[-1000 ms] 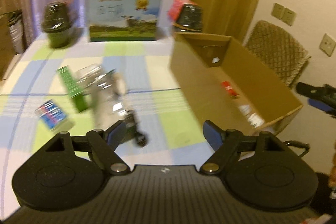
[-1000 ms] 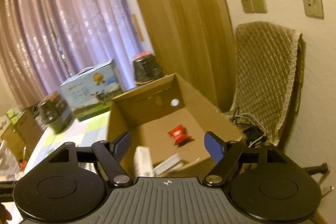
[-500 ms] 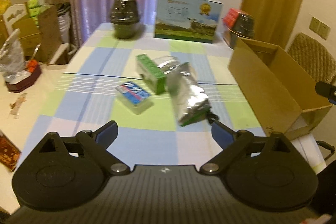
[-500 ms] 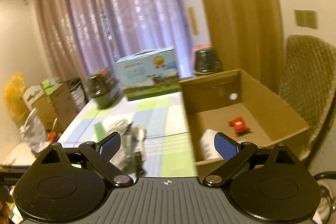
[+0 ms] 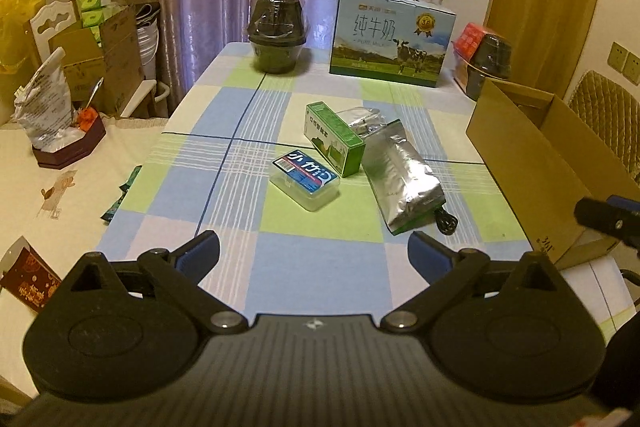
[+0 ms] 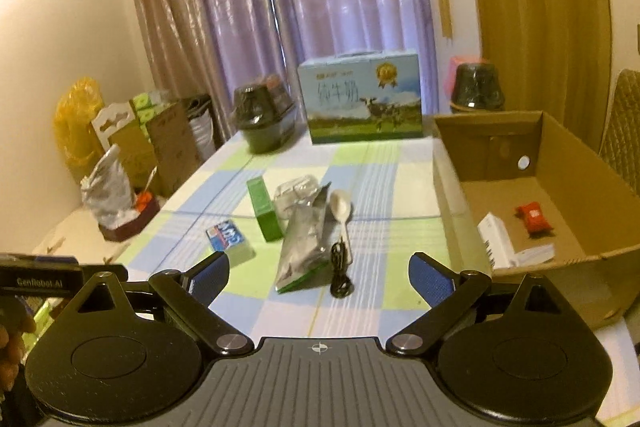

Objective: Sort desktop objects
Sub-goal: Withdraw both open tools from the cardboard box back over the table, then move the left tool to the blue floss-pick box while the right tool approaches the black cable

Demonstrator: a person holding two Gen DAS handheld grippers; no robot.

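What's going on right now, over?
Left gripper and right gripper open, empty. Foil pouch, green box on table. Cardboard box part-filled. Nothing blocking.

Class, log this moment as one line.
left gripper: open, empty | right gripper: open, empty | silver foil pouch: on table | brown cardboard box: partly filled

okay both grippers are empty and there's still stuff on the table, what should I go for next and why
Probably reach the right gripper forward and down to the black cable coil. Its jaws stand open and empty, the coil lies loose on the tablecloth nearest it, beside the silver pouch, and the cardboard box sits open just to the right.
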